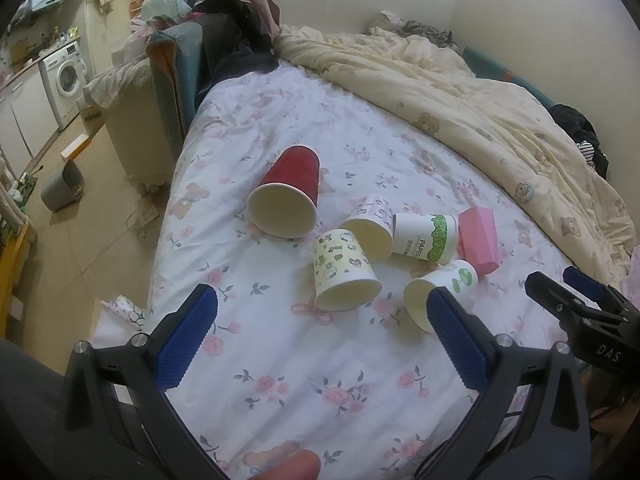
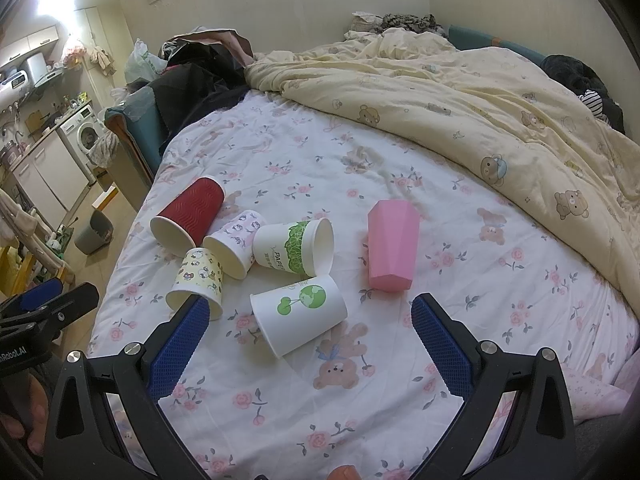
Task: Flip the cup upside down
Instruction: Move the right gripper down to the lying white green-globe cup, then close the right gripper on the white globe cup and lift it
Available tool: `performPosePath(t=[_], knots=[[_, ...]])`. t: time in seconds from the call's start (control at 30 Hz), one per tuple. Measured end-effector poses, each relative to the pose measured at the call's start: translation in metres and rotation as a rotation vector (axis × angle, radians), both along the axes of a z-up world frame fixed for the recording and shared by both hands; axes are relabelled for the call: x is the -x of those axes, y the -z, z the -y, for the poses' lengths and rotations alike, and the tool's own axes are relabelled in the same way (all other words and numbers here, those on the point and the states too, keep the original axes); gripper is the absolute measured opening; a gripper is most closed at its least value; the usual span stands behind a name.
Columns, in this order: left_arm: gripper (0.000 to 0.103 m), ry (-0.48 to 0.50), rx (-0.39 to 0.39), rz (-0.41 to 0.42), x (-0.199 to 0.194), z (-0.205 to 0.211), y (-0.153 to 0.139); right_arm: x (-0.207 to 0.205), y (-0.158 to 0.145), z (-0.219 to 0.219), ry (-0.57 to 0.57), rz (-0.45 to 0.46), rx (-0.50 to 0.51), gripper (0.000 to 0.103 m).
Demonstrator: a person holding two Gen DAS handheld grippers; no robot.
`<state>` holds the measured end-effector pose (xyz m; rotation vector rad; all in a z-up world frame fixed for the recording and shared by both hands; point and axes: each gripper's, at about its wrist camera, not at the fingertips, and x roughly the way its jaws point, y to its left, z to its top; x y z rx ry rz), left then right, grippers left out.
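Floral bedsheet (image 1: 280, 360) is serving as the work surface, with a cream bear-print duvet (image 1: 460, 92) bunched along the far side and a washing machine (image 1: 66, 74) showing off to the left of the room.

Left wrist view: six cups are lying in a loose cluster mid-bed. A red cup (image 1: 286, 196) is lying on its side, mouth toward the camera. A yellow cartoon cup (image 1: 340, 268) is tilting mouth-down toward the viewer, with a pink-patterned cup (image 1: 372, 226) just behind it. A white cup marked PAPER (image 1: 424, 236) is lying sideways, next to a pink faceted cup (image 1: 478, 244). A white cup with a green tree print (image 1: 444, 288) is partly hidden behind the right finger. The left gripper (image 1: 322, 336) is hovering short of the cluster, jaws spread wide, holding nothing. The right gripper (image 1: 568, 292) is entering at the right edge.

Right wrist view: the right gripper (image 2: 310, 344) is hovering with jaws spread and empty; the tree-print cup (image 2: 300, 312) is lying on its side nearest it, between the fingertips in line of sight. The pink faceted cup (image 2: 392, 248) is sitting apart to the right.

Judgement: approach step, no cup grasped yet. Which cup is the target cannot be told; the tree-print one is closest. Next move calls for advancing, closing on a cup wall gently since paper crushes, then rotating it mouth-down onto the soft sheet.
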<state>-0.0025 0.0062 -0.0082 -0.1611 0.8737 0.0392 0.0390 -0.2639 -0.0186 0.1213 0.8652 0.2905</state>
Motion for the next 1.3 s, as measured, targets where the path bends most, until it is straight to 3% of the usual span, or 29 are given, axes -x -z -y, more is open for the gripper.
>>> performPosePath(t=[0.2,0.3,0.37,0.53,0.67,0.77,0.9,1.03,1.13,1.3], knots=[[0.103,-0.004,-0.002,-0.002,0.001,0.0,0.0,0.0,-0.001,-0.001,-0.003,-0.007,-0.004,0.103],[0.103,-0.047,-0.061,0.007,0.002,-0.003,-0.003,-0.005,0.006,0.001,-0.034,-0.056,-0.044,0.103],[0.103,-0.08,-0.077,-0.003,0.0,-0.008,-0.003,-0.011,0.014,0.008,-0.033,-0.133,-0.099,0.103],[0.103,-0.125,-0.052,-0.053,-0.003,-0.024,0.001,-0.038,0.056,0.023,0.008,-0.439,-0.27,0.102],[0.103,-0.13,-0.034,-0.058,-0.002,-0.028,-0.003,-0.055,0.083,0.024,0.092,-0.577,-0.403,0.097],[0.103,-0.131,-0.017,-0.061,-0.004,-0.029,-0.006,-0.066,0.097,0.018,0.142,-0.623,-0.429,0.096],[0.103,-0.151,0.043,-0.037,-0.002,-0.038,-0.012,-0.075,0.112,0.008,0.215,-0.661,-0.398,0.095],[0.103,-0.168,0.046,-0.029,-0.004,-0.041,-0.016,-0.086,0.121,-0.005,0.235,-0.675,-0.354,0.095],[0.103,-0.168,0.05,-0.041,-0.006,-0.041,-0.014,-0.089,0.133,-0.015,0.21,-0.701,-0.328,0.086],[0.103,-0.17,0.038,-0.05,-0.006,-0.041,-0.013,-0.086,0.127,-0.018,0.142,-0.663,-0.32,0.08]])
